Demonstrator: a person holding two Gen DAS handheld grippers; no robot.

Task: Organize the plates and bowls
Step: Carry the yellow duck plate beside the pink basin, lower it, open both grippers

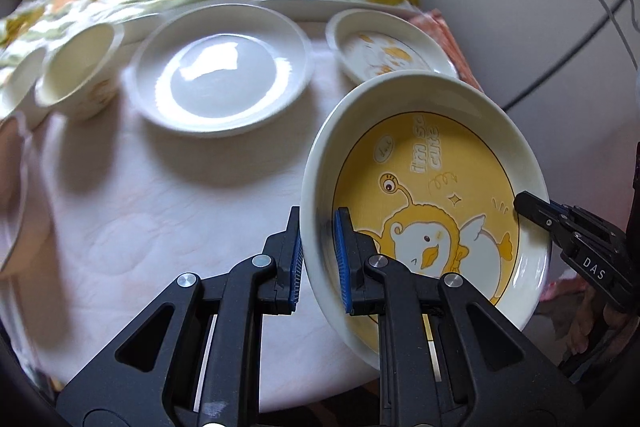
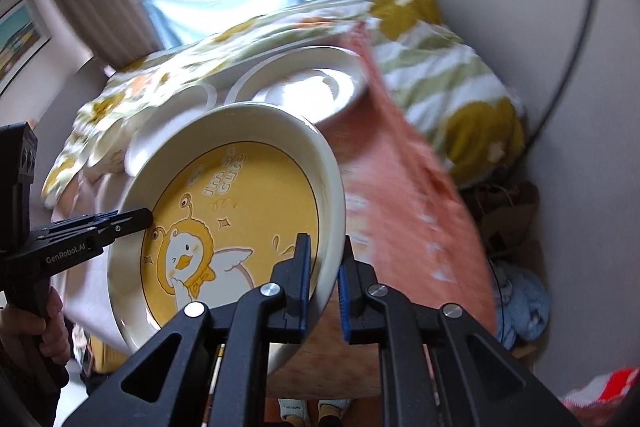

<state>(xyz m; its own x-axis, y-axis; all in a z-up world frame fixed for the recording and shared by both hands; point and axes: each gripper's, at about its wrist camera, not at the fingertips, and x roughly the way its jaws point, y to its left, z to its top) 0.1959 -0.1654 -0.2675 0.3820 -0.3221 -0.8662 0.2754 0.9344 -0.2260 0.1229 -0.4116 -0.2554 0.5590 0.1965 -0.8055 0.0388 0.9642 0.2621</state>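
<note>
Yellow duck plate (image 1: 432, 187) tilted, lifted off the desk (image 1: 160, 227), left claw (image 1: 318, 259) clamped on its near-left rim, right claw (image 2: 324, 279) clamped on the opposite rim, plain white plate (image 1: 224, 75) and small bowl (image 1: 78, 71) resting on the desk behind.

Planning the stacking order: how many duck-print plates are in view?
2. One yellow duck plate is lifted, clamped at opposite rims by both grippers; a paler duck plate sits on the table behind it. Others may be hidden.
</note>
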